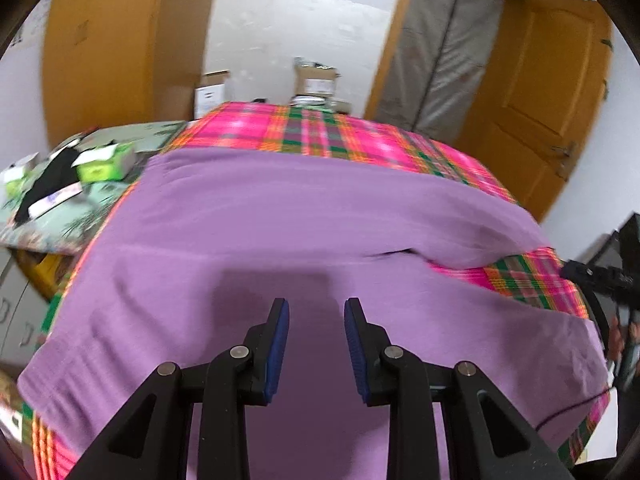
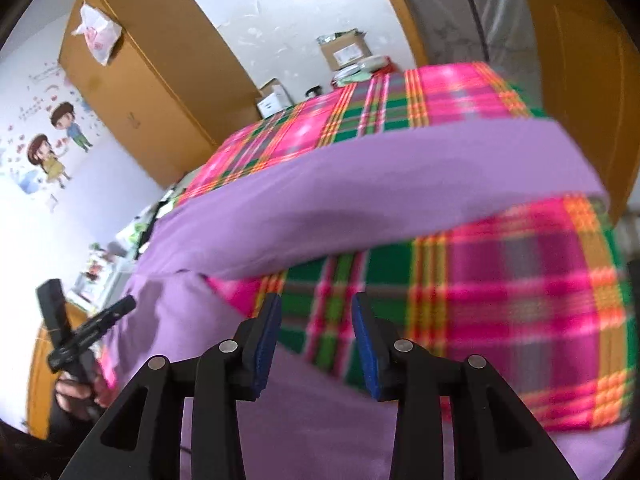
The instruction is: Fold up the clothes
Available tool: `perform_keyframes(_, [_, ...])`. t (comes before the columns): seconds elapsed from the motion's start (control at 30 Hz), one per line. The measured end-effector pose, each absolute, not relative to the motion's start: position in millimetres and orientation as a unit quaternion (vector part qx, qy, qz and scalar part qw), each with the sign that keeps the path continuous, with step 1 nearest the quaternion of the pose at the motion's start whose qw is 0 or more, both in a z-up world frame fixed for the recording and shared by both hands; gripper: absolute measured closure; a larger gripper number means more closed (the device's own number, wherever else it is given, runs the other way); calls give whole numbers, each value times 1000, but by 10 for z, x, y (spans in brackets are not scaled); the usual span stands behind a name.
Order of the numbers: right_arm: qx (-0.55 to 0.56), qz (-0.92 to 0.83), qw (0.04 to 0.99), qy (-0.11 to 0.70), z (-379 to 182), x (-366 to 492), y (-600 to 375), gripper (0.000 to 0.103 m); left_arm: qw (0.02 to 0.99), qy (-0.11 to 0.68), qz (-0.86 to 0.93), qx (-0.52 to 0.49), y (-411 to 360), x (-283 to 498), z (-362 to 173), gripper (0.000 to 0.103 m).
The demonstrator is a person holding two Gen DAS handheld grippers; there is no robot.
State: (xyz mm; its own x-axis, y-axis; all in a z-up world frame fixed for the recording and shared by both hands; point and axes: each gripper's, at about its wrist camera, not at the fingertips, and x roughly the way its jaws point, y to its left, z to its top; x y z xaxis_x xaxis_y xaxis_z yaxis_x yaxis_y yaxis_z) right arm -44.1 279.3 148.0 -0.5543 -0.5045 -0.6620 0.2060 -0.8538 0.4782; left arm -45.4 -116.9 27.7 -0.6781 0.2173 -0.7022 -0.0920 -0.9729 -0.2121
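Observation:
A purple garment (image 1: 280,216) lies spread over a table covered by a pink and green plaid cloth (image 1: 320,128). One part of it is folded across as a long band (image 2: 360,184), leaving plaid cloth (image 2: 500,280) bare below it. My left gripper (image 1: 316,304) hovers over the garment's near part, open, with nothing between its blue pads. My right gripper (image 2: 316,298) is open too, above the border of garment and bare plaid, holding nothing. Each gripper shows at the edge of the other's view: the right one (image 1: 592,276), and the left one (image 2: 92,328) held by a hand (image 2: 72,392).
A side table (image 1: 60,220) at the left carries green boxes (image 1: 104,162) and dark items. Cardboard boxes (image 1: 316,78) stand behind the far edge against the wall. A wooden wardrobe (image 1: 108,48) is far left and a wooden door (image 1: 540,92) is at the right.

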Motion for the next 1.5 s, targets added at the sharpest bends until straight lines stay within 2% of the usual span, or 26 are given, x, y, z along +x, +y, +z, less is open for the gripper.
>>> perform_keyframes(0.27, [437, -858, 175, -207, 1282, -351, 2820, 65, 105, -73, 906, -402, -1045, -413, 198, 74])
perform_keyframes(0.5, [446, -872, 134, -150, 1181, -314, 2708, 65, 125, -54, 905, -402, -834, -475, 183, 74])
perform_keyframes(0.9, [413, -895, 140, -97, 1118, -212, 2604, 57, 121, -45, 898, -422, -744, -528, 83, 73])
perform_keyframes(1.1, [416, -899, 124, -60, 1132, -193, 2488, 56, 120, -13, 898, -424, -647, -540, 72, 63])
perform_keyframes(1.23, [419, -900, 119, -21, 1129, -178, 2350, 46, 112, 4, 898, -425, -589, -525, 68, 63])
perform_keyframes(1.37, [422, -901, 104, 17, 1113, -168, 2242, 44, 109, 14, 898, -425, -560, -535, 69, 62])
perform_keyframes(1.5, [421, -900, 110, 5, 1112, -171, 2288, 43, 111, 11, 898, -425, -573, -552, 75, 60])
